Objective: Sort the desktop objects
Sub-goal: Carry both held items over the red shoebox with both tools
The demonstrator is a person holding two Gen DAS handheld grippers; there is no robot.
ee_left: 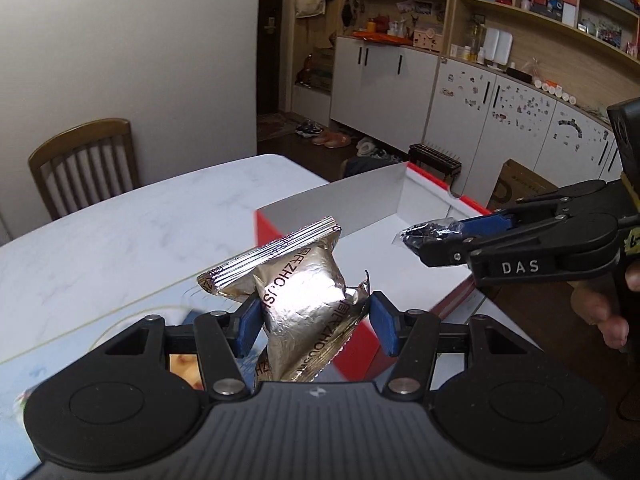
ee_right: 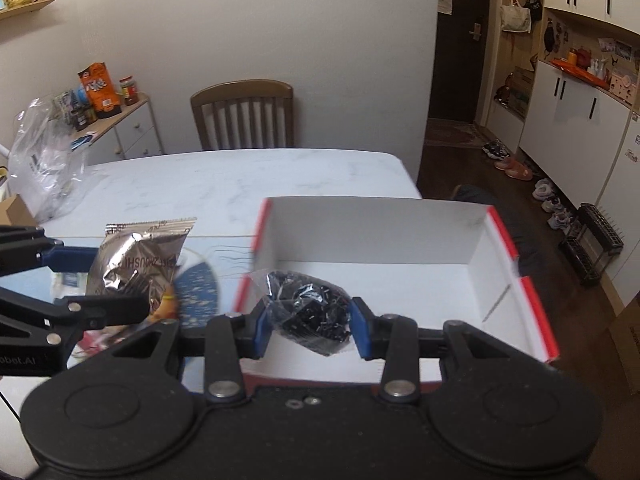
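My left gripper (ee_left: 314, 322) is shut on a silver foil snack packet (ee_left: 298, 292), held above the table just left of the red-and-white box (ee_left: 432, 276). The packet also shows in the right wrist view (ee_right: 136, 258), held by the left gripper (ee_right: 132, 276). My right gripper (ee_right: 310, 326) is shut on a clear bag of small black parts (ee_right: 312, 312), held over the near left part of the open box (ee_right: 536, 300). From the left wrist view the right gripper (ee_left: 424, 246) holds that bag (ee_left: 428, 232) above the box interior.
The white marble table (ee_right: 240, 176) carries a blue printed sheet or box lid (ee_right: 200, 284) under the grippers and a clear plastic bag (ee_right: 44, 168) at far left. A wooden chair (ee_right: 244, 116) stands behind the table. The table's right edge drops to a dark floor with shoes.
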